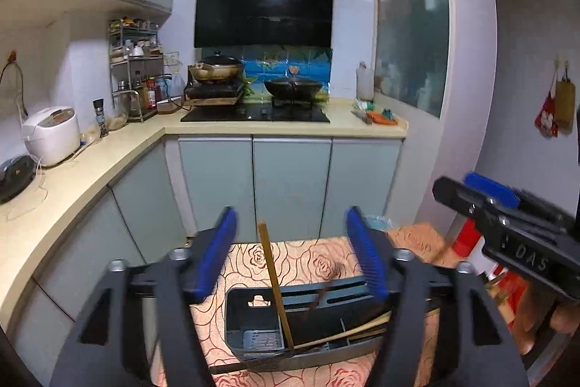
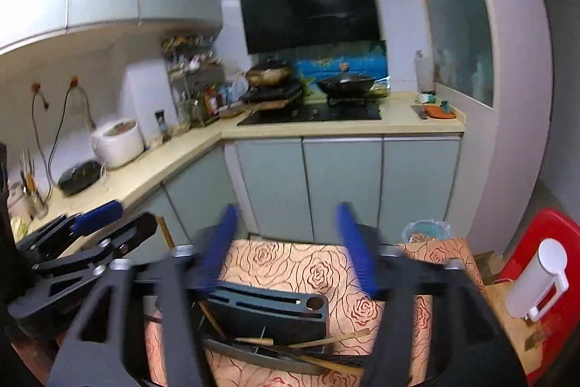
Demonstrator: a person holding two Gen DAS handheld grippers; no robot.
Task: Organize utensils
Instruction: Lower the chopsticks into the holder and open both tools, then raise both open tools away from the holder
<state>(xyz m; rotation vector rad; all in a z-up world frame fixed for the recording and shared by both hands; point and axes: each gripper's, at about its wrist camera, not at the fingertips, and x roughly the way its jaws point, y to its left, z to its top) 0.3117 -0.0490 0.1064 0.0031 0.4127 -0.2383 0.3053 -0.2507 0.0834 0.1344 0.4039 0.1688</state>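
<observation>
A dark blue-grey utensil holder [image 1: 275, 318] with knife slots stands on the rose-patterned tablecloth [image 1: 311, 260]. One wooden chopstick [image 1: 273, 281] stands upright in it; other wooden utensils [image 1: 348, 332] lie slanted inside. My left gripper [image 1: 290, 252] is open and empty above the holder. My right gripper [image 2: 286, 249] is open and empty above the same holder [image 2: 268, 311], where wooden utensils [image 2: 326, 340] lie across its front. The right gripper also shows at the right of the left wrist view [image 1: 507, 223]. The left gripper shows at the left of the right wrist view [image 2: 83, 242].
Kitchen counter [image 1: 72, 176] runs along the left with a rice cooker [image 1: 52, 135] and spice rack [image 1: 136, 71]. Stove with pans [image 1: 253, 111] at the back. A red stool [image 2: 536, 281] with a white dispenser [image 2: 536, 281] is at right, a bin [image 2: 427, 231] behind the table.
</observation>
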